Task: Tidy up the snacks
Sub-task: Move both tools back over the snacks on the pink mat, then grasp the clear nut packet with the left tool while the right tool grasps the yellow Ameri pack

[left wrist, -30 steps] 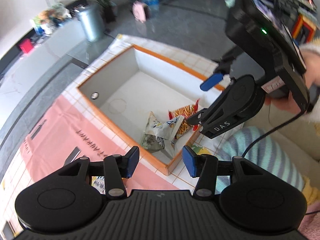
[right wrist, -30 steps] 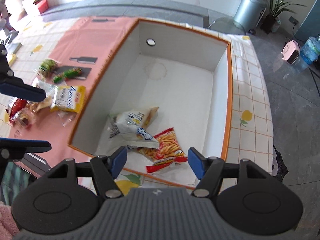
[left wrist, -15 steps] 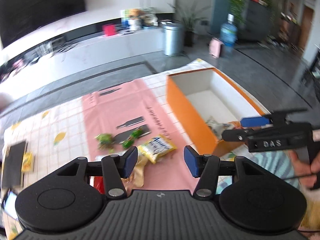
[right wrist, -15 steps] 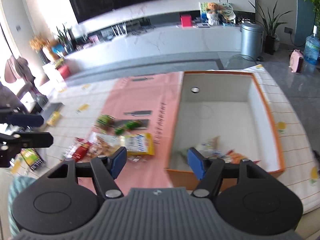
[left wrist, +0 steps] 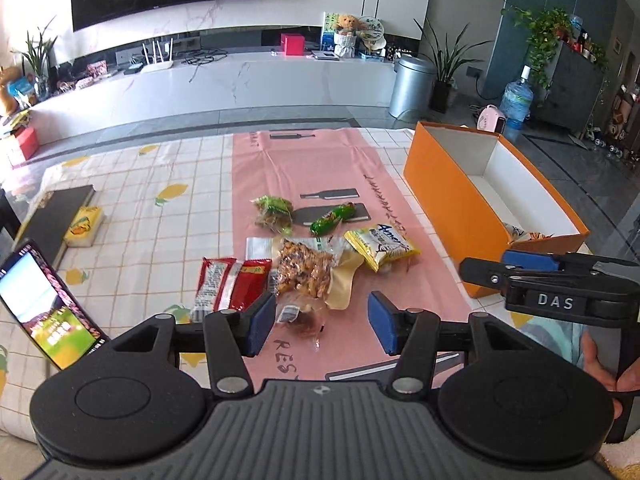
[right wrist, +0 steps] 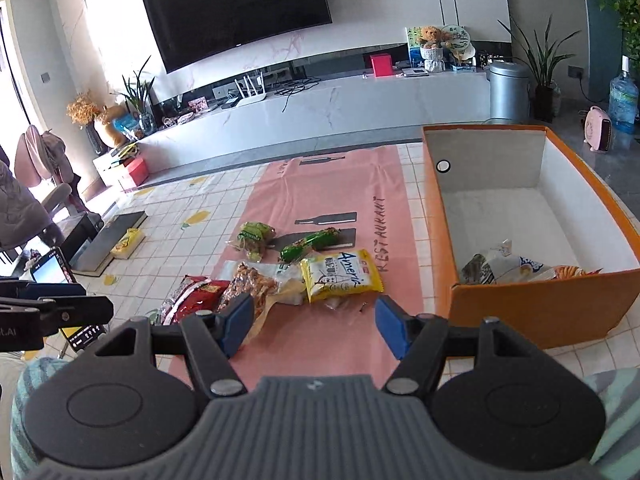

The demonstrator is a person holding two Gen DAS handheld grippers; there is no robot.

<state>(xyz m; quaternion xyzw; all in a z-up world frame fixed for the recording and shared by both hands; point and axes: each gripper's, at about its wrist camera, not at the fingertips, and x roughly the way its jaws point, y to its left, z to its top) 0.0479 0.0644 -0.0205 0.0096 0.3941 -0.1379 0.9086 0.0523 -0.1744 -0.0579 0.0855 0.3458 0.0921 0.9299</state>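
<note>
reaching for the next snack, both sets of jaws wide and empty
left gripper (left wrist: 322,322) faces the clear nut pouch (left wrist: 306,268) at 12 o'clock; orange box (right wrist: 540,312) sits at 2 o'clock; next: descend, pinch, carry over

The right tongs (right wrist: 314,326) are held apart with nothing between them, above a pink mat (right wrist: 340,196) laid on the tiled counter (right wrist: 192,216). On the mat, a yellow packet (right wrist: 340,276), a green bar (right wrist: 310,242), a clear bag of nuts (right wrist: 256,284) and a red packet (right wrist: 192,294) are clustered. To the right, two packets are seen inside an orange box (right wrist: 532,312). The left tongs (right wrist: 52,300) are seen at the left edge.
</note>
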